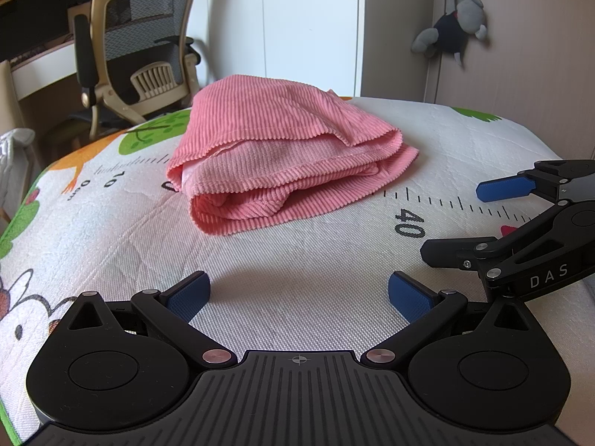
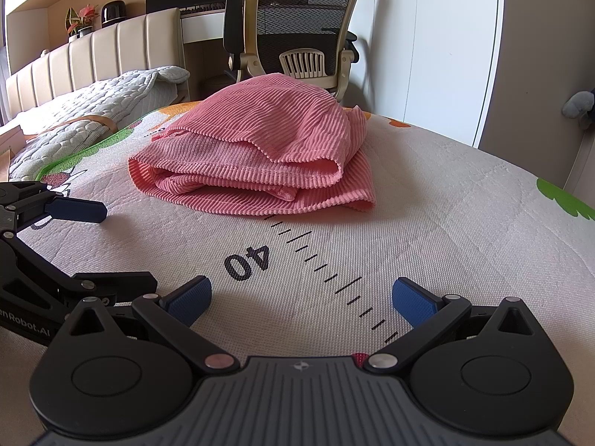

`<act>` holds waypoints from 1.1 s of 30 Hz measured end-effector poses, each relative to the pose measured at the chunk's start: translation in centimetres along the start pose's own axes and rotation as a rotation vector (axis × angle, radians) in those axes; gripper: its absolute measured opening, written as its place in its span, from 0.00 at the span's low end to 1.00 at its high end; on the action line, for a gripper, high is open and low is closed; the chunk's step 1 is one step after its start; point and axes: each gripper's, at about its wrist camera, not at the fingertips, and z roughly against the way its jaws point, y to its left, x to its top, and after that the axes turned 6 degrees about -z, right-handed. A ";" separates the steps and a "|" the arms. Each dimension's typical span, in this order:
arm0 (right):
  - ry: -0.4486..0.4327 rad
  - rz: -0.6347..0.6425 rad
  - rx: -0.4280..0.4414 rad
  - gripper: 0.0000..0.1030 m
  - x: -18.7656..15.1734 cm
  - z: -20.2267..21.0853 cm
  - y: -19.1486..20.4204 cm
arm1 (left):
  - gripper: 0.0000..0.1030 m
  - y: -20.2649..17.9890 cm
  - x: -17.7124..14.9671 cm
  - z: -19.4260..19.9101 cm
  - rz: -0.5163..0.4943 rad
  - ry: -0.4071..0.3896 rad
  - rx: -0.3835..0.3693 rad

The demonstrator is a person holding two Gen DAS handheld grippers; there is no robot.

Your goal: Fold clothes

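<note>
- Right, nearest the lens: the left gripper (image 1: 299, 295) sits low over the mat (image 1: 297, 260), jaws spread wide, blue pads (image 1: 187, 297) well apart, nothing between them but bare white weave.
- Same story on the other side: the right gripper (image 2: 301, 297) is splayed open over the mat (image 2: 446, 223) and holds nothing, one blue pad (image 2: 189, 299) near the printed "40" (image 2: 247, 258).
- Each tool shows in the other's view. The right gripper (image 1: 483, 219) comes in from the right edge of the left view, jaws parted and empty; the left gripper (image 2: 111, 241) comes in from the left edge of the right view, likewise parted.
- Both hover side by side, close together, short of the cloth and not touching it.
- Further out, the ruler marks (image 2: 334, 278) run across the mat towards the garment.
- There it is: the pink garment (image 1: 275, 156), ribbed, lies folded in a loose stack of layers in the middle of the mat, its near hem just beside the ruler line. From the right view, the pink garment (image 2: 260, 156) shows rolled edges facing the grippers.
- Behind it stands an office chair (image 2: 297, 37).
- Left in the right view, a grey quilt (image 2: 93, 107) and a padded headboard (image 2: 93, 52).
- Far right in the left view, a plush toy (image 1: 453, 26) hangs on the wall.
</note>
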 end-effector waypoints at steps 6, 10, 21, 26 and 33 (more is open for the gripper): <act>0.000 -0.005 -0.001 1.00 0.0 0.0 0.0 | 1.00 0.0 0.2 -0.1 -0.008 0.000 -0.004; 0.000 -0.005 -0.002 1.00 -0.1 0.0 0.1 | 1.00 0.0 0.2 -0.2 -0.011 -0.002 -0.010; 0.000 -0.008 -0.006 1.00 0.0 0.0 -0.1 | 1.00 -0.3 0.4 0.1 0.036 0.034 0.016; -0.001 -0.012 -0.004 1.00 0.0 0.0 -0.2 | 1.00 -0.1 0.2 0.2 0.063 0.019 0.039; -0.002 -0.012 -0.004 1.00 0.0 0.0 -0.2 | 1.00 -0.1 0.1 0.3 0.070 0.017 0.053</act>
